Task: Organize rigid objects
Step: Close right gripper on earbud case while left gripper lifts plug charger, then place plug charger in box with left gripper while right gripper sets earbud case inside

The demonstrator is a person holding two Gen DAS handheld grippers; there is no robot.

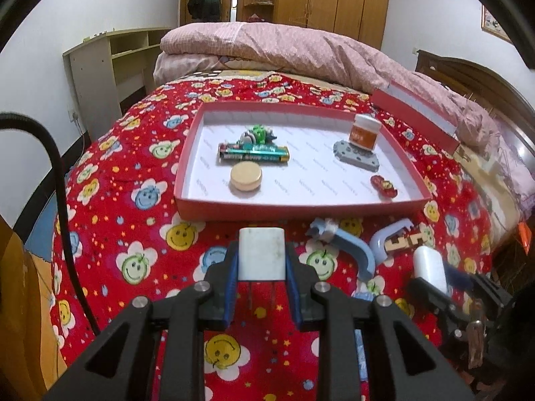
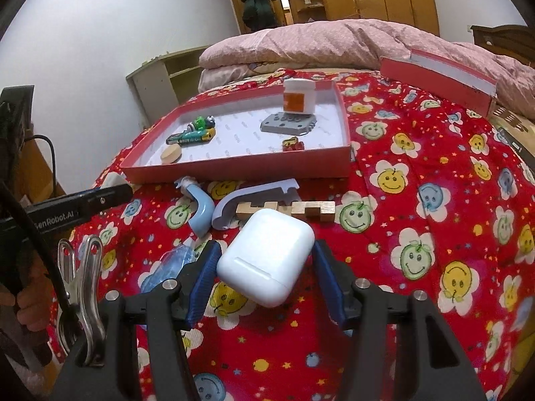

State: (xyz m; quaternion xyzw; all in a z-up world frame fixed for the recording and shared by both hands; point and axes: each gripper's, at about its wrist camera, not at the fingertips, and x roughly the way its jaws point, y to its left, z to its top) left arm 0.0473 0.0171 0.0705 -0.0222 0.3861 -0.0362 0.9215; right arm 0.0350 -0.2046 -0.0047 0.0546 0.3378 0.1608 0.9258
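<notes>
**Both grippers loaded in front of the red tray**

The left gripper (image 1: 262,260) has its fingers (image 1: 231,287) clamped on a white plug adapter (image 1: 262,254), whose two metal prongs point back between the fingers. The adapter is held above the red smiley-print bedspread (image 1: 133,234), just short of the near wall of the red tray (image 1: 301,209).

The right gripper (image 2: 265,267) has its blue-padded fingers (image 2: 326,277) closed against the sides of a white earbud case (image 2: 267,260), which sits tilted between them over the bedspread.

Between the right fingers and the tray lie a light-blue curved piece (image 2: 200,210), a second blue curved bracket (image 2: 240,200) and a wooden interlocking puzzle piece (image 2: 301,209) touching that bracket. A clear blue plastic scrap (image 2: 170,267) lies just left of the right fingers.

Beyond the left fingers, inside the tray, sit a round wooden disc (image 1: 245,180), a green battery (image 1: 252,155) with a small green toy (image 1: 259,135) just behind it, a grey studded plate (image 1: 356,155) with an orange-labelled white jar (image 1: 364,132) standing on it, and a small red toy (image 1: 384,185) near the front right corner. The tray's lid (image 1: 414,117) lies further off to the right, against a pink quilt (image 1: 284,46).
</notes>
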